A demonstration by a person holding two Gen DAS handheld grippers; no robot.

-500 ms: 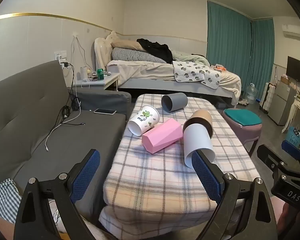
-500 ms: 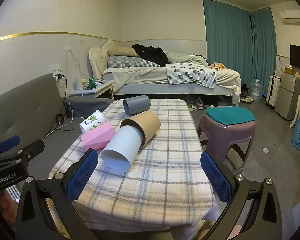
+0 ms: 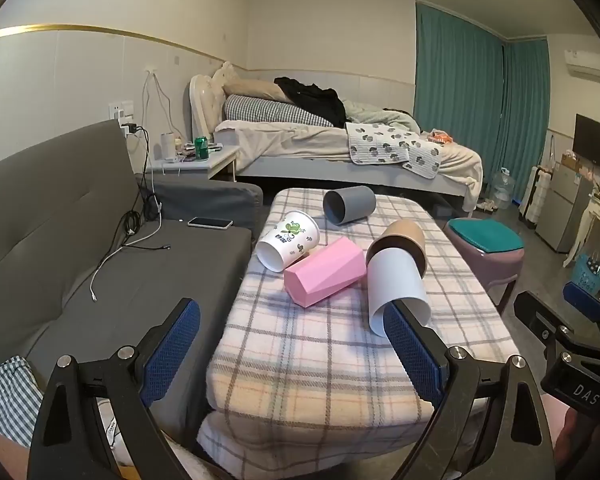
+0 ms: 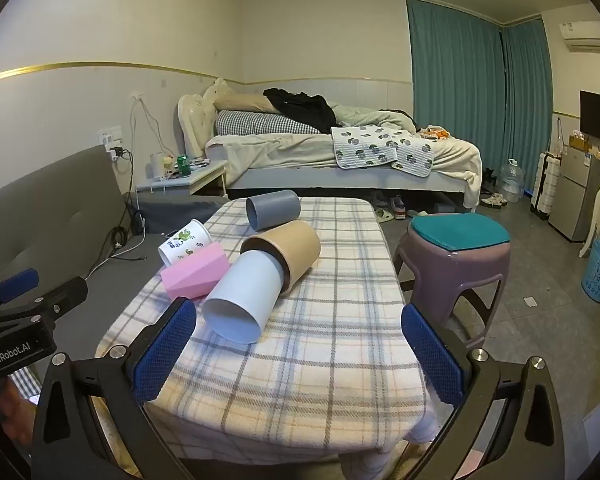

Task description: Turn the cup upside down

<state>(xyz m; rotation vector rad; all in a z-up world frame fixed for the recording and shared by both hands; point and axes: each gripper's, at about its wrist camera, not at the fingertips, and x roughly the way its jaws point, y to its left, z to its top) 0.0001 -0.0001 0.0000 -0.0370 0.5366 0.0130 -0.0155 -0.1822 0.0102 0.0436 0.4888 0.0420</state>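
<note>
Several cups lie on their sides on a low table with a plaid cloth (image 3: pixel 324 360) (image 4: pixel 332 344). A pale blue-white cup (image 3: pixel 396 284) (image 4: pixel 244 296) lies nearest, its mouth toward me, against a tan cup (image 3: pixel 400 238) (image 4: pixel 288 248). A pink faceted cup (image 3: pixel 324 276) (image 4: pixel 196 272), a white printed cup (image 3: pixel 288 240) (image 4: pixel 184 240) and a grey cup (image 3: pixel 348 204) (image 4: pixel 274 208) lie around them. My left gripper (image 3: pixel 292 344) is open and empty before the table's near edge. My right gripper (image 4: pixel 300 352) is open and empty, short of the pale cup.
A grey sofa (image 3: pixel 100 264) with a phone (image 3: pixel 210 223) and cables runs along the table's left side. A purple stool with a teal cushion (image 4: pixel 460 248) stands right of the table. A bed (image 4: pixel 340 156) lies behind.
Both grippers have shifted very slightly; the cups have not moved.
</note>
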